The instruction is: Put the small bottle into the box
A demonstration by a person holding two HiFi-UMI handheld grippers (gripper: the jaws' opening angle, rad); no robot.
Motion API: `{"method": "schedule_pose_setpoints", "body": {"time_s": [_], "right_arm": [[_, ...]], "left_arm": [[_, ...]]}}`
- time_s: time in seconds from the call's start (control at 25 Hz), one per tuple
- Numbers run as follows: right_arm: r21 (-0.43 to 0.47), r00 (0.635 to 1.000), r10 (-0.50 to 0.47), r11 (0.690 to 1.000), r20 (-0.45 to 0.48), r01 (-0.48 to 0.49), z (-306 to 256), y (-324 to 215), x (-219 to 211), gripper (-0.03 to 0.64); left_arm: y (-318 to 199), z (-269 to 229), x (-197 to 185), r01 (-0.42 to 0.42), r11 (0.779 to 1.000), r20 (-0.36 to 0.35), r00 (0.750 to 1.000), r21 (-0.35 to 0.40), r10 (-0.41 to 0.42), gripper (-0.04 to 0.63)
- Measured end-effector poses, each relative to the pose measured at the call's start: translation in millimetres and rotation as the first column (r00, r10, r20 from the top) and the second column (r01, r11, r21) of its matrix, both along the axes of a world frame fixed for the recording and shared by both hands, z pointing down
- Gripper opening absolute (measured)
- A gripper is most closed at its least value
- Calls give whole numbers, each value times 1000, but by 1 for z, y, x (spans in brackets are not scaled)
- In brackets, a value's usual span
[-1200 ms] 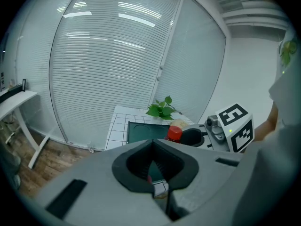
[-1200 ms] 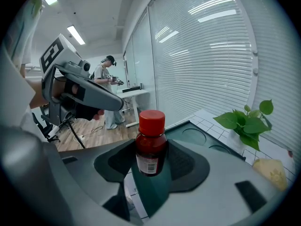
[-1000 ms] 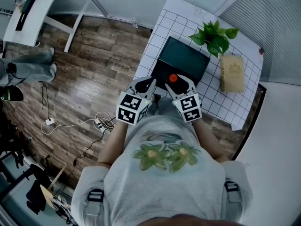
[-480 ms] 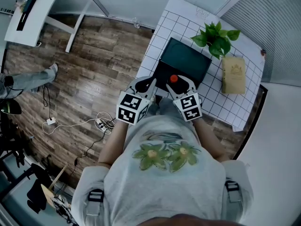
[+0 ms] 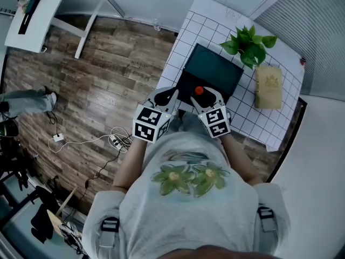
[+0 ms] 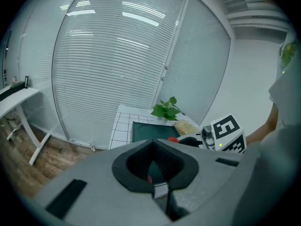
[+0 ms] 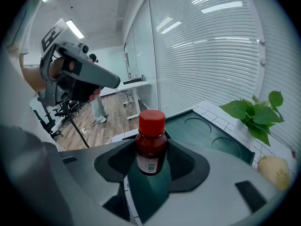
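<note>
Centre of frame, nearest first: left tongs closed, empty; right tongs clamped on the upright small bottle, above the near end of the box. Likely risk: an early, high release topples it onto the desk.

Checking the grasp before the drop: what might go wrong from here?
The right gripper grips the small bottle by its body, cap well above the jaws, so it may tilt or slip. The box has round recesses; set down off one, the bottle could tip.
</note>
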State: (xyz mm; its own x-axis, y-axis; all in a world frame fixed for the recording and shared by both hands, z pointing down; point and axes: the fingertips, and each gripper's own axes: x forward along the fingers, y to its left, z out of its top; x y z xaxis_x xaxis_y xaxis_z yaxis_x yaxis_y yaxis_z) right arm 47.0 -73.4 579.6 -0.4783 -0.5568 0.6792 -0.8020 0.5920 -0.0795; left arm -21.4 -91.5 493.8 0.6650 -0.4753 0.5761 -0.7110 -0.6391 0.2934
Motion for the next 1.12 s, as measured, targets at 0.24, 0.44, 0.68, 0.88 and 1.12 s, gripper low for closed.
{"method": "schedule_pose_setpoints", "body": {"time_s": [0.24,0.44,0.68,0.88,1.12], "right_arm": [[-12,1000,-12,1000,-9,12,6,-3,-1,209],[-24,1000,-24,999,-15,24,12,-5,-2,209],[-37,999,-35,999,-21,34,18,-6,-4,209],[-45,998,-48,998,-30,47,25,-4,-5,209],[-59,998,-58,997,-35,56,30,-3,-5,209]], "left_arm": [[-3,2,-1,6,1000,-2,1000,-10,-6,6],[-7,3,-3,14,1000,-3,1000,-14,-14,6],[-9,4,-5,20,1000,-3,1000,-18,-20,6],[-9,6,-5,22,1000,-1,1000,-20,-22,6],[-9,6,-8,29,999,1,1000,-20,-29,6]]}}
